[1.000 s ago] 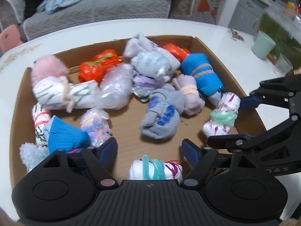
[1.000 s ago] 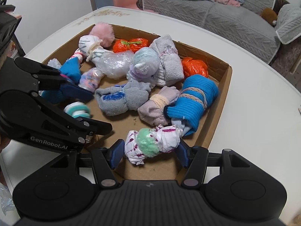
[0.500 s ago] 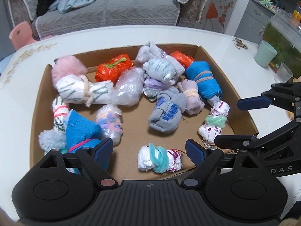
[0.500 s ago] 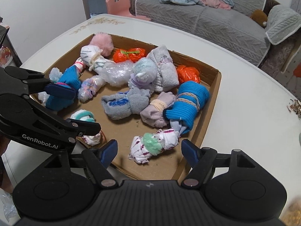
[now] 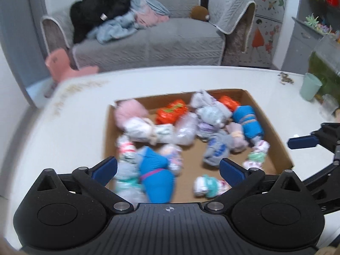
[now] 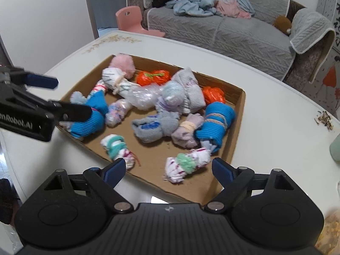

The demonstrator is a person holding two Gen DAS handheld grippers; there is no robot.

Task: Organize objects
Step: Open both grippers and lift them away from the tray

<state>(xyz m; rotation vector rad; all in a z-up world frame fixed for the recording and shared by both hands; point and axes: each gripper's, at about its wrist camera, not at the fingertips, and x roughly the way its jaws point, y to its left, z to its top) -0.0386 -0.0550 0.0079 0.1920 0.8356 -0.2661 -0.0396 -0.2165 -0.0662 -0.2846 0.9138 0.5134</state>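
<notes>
A shallow cardboard box sits on the white worktop, nearer the edge where both claws are held. It contains rolled sock bundles lying loose on its floor.

Left claw: fingers apart, nothing between them, held above the box's near wall. Directly ahead of it lies a blue sock bundle with a pink band, against the box's near-left corner. This view is motion-blurred, so finer detail of the bundles cannot be read.

Right claw: fingers apart, gripping nothing, held over the box's near corner. Just ahead of it lies a white bundle with a green tie, resting on the box floor and clear of both fingers. A white bundle with a teal tie lies nearby toward the left claw's side, close to the box wall.

Further contents: a grey bundle with blue markings at mid-floor; a lavender bundle touching a large blue ribbed bundle along the box wall on the right claw's side; two orange bundles and a pink fluffy one along the far wall; a clear plastic-wrapped bundle between them.

A pale green cup stands on the worktop well apart from the box, toward the far right edge. A grey sofa with heaped clothing stands beyond the worktop.
</notes>
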